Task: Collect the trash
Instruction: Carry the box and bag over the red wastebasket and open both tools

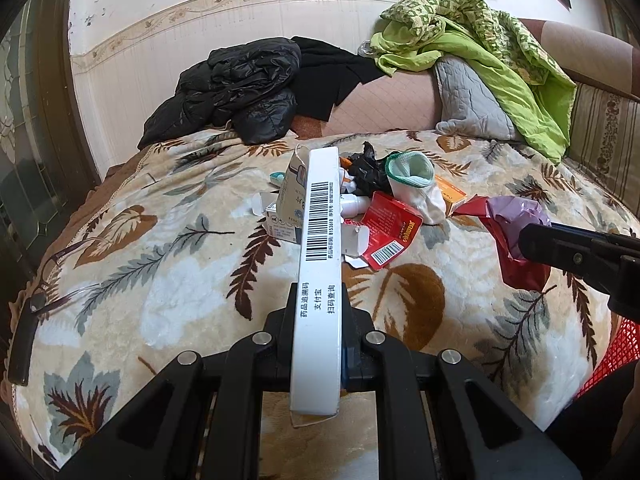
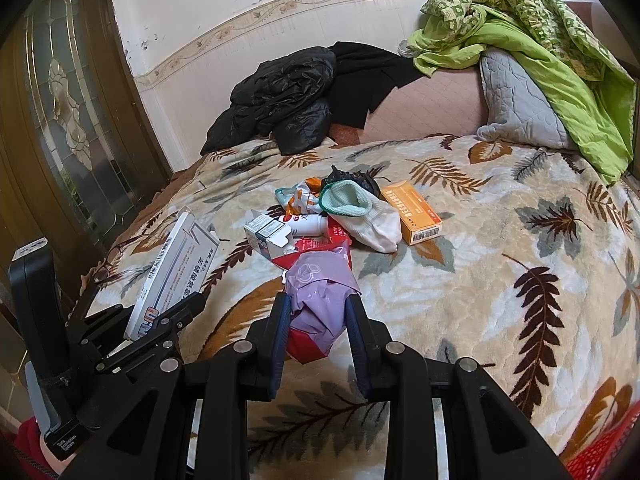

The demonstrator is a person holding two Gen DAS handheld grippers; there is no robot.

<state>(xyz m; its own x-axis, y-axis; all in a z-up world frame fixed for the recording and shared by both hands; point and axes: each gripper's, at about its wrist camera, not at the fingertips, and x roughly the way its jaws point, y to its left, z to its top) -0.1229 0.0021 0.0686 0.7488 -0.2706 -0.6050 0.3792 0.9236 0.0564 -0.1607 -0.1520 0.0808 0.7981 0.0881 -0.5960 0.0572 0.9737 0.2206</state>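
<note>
In left claw [image 1: 318, 320]: white box [image 1: 320, 240].

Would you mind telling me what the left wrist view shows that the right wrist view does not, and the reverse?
Only the left wrist view shows the barcode edge of the white medicine box head-on in the left gripper, and the open red carton in full.

Only the right wrist view shows the glass-panelled door clearly, the orange box unobstructed, and the purple and red bag between the right gripper fingers.

Both show the white sock, black jacket, green quilt and leaf-patterned blanket.
</note>
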